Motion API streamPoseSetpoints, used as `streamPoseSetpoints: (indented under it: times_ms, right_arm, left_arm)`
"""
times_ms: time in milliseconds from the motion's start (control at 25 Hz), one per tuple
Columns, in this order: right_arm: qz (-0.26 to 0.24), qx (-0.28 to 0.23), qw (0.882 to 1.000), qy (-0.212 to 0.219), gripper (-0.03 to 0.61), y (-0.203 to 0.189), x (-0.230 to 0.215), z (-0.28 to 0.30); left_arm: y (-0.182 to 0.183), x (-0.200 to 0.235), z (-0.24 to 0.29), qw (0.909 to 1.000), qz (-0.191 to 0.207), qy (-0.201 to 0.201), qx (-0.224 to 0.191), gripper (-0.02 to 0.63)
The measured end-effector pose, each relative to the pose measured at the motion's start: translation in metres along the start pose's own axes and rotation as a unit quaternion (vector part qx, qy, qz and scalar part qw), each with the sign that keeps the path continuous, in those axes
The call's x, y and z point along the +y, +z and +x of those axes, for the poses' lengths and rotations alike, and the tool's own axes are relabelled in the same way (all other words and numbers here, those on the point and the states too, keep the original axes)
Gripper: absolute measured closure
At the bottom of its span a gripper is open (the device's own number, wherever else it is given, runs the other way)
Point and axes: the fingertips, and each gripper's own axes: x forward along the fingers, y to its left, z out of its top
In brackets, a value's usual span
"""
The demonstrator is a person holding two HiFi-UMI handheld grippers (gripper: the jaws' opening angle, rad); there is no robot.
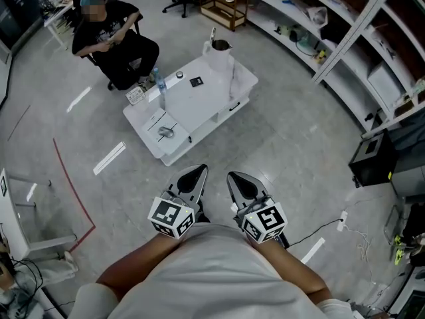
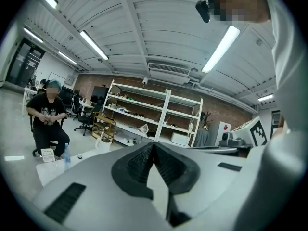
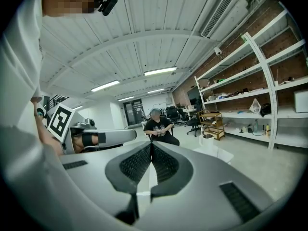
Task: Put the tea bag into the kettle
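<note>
A white kettle (image 1: 220,54) stands at the far end of a low white table (image 1: 199,115) some way ahead of me on the floor. A small dark square packet (image 1: 196,82) lies on the tabletop near it; I cannot tell whether it is the tea bag. My left gripper (image 1: 198,171) and right gripper (image 1: 236,177) are held side by side close to my body, well short of the table. Both are shut with nothing between the pads. The kettle (image 2: 103,142) shows small in the left gripper view, and the kettle (image 3: 206,139) also appears in the right gripper view.
A water bottle (image 1: 159,85), a small box (image 1: 135,96) and a metal item (image 1: 166,133) sit on the table's left part. A seated person (image 1: 109,35) is just behind the table. Shelving (image 1: 345,38) lines the right wall. A black box (image 1: 374,158) stands at right.
</note>
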Motion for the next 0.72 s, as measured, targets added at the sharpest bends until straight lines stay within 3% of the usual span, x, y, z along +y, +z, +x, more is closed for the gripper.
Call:
streamPoseSetpoints:
  times_ms: [320, 720]
  right_arm:
    - [0.001, 0.002, 1.000, -0.005, 0.569, 0.015, 0.003, 0.072]
    - [-0.007, 0.002, 1.000, -0.006, 0.569, 0.026, -0.018, 0.105]
  left_arm:
    - [0.021, 0.073, 0.018, 1.0000, -0.005, -0.008, -0.001, 0.603]
    - [0.027, 0.099, 0.043, 1.0000, -0.004, -0.008, 0.001, 0.604]
